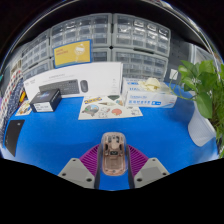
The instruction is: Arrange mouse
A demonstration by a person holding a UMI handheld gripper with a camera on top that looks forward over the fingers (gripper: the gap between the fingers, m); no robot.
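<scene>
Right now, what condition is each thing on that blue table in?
gripper: fingers shut on the mouse.
mouse: held between the pink pads, above the blue table.
keyboard box: closed, standing on edge.
black box: closed, lying flat.
leaflet: lying flat.
plant: upright, leafy.

No legible txt on boxes (75,78), labels, drawers (120,35).
</scene>
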